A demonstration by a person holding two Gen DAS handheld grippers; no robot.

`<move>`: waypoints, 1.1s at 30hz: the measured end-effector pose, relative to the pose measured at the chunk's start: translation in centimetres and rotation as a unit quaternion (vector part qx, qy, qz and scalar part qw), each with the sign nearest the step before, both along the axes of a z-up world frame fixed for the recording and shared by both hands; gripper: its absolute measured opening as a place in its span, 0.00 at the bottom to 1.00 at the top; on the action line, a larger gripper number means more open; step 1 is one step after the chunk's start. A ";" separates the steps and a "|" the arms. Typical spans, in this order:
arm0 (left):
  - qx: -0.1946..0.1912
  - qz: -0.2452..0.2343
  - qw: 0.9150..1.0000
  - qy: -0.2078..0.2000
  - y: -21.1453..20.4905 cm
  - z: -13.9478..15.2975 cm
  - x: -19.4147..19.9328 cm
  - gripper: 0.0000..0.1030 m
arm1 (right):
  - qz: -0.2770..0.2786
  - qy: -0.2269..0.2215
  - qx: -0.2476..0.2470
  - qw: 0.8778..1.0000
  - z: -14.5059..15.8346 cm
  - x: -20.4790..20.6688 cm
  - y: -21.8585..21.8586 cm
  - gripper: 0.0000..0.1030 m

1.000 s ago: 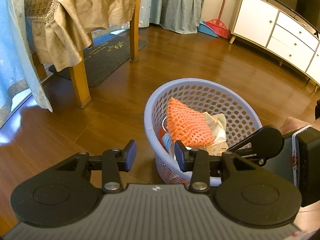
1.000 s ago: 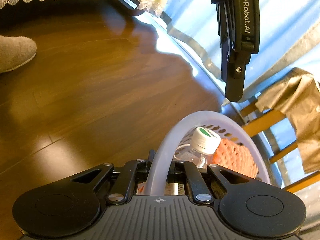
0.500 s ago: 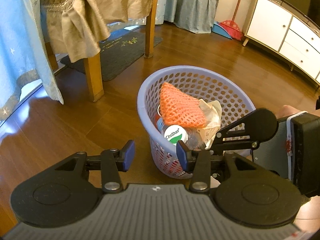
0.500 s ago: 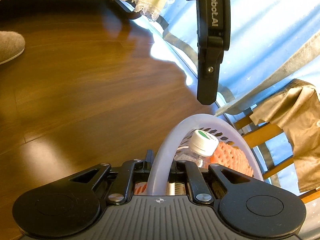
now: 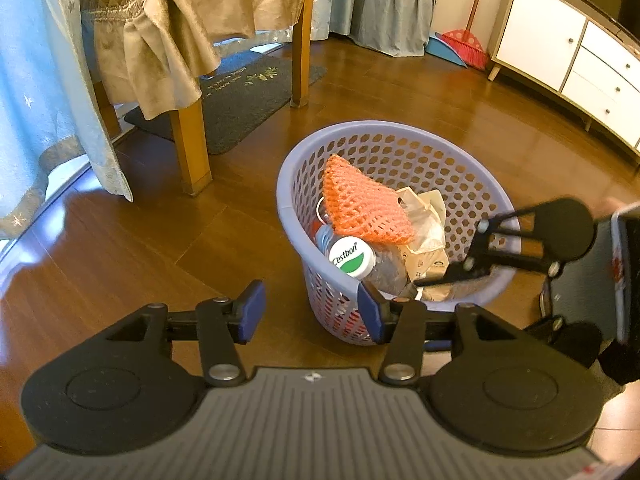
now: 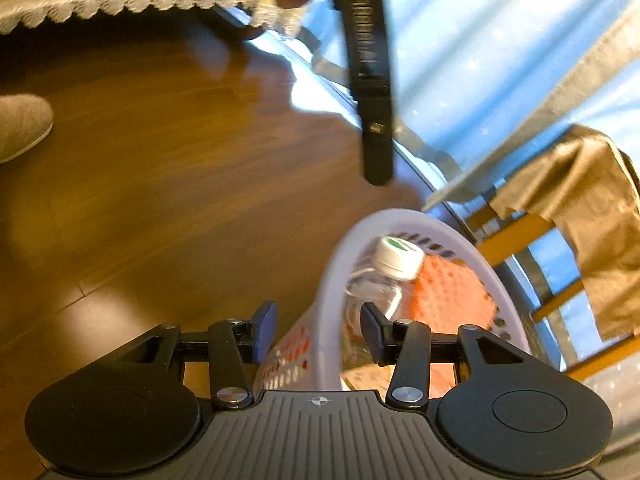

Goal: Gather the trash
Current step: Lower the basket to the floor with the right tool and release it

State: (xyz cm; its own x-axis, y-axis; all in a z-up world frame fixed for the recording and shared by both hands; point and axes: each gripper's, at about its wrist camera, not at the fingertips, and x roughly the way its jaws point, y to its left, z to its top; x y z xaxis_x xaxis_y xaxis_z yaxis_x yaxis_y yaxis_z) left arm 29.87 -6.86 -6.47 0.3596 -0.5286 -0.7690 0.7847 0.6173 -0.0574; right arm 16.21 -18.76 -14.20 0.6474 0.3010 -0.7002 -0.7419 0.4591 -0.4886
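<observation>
right claw (image 6: 316, 334) is spread wide, straddling the rim of the lilac perforated plastic basket (image 5: 404, 130) on the wooden floor (image 5: 168, 240). left claw (image 5: 312, 312) is spread wide too, empty, hovering just short of it. inside: a clear plastic bottle with a white-and-green cap (image 5: 352, 258), an orange mesh net (image 5: 360, 204) and crumpled paper wrappers (image 5: 426, 220). the risk: a drag or snag on that rim could tip the light basket and spill everything. the left view shows the whole load and a red broom (image 5: 466, 42) behind; the right view alone shows a grey slipper (image 6: 20, 124) and the rim between its fingers.
</observation>
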 end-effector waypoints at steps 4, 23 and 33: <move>0.009 0.006 1.000 -0.006 0.0 0.5 -0.4 0.45 | -0.029 0.004 0.005 1.000 1.8 -0.6 -0.9 0.42; 0.050 0.002 0.999 -0.006 -1.5 7.3 -6.6 0.52 | -0.257 0.045 0.094 0.961 14.1 -4.5 -2.1 0.42; 0.052 0.010 0.998 -0.016 -1.4 11.9 -12.5 0.70 | -0.336 0.048 0.155 0.928 20.9 -8.6 -1.9 0.42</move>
State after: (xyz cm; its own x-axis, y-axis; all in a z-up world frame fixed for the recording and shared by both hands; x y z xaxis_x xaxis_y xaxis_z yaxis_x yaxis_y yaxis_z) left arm 17.39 -8.23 5.38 0.3941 -0.4396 -0.8071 0.7726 0.6341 0.0319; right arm 7.62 -20.63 6.67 0.7012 0.0483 -0.7113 -0.2710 0.9409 -0.2033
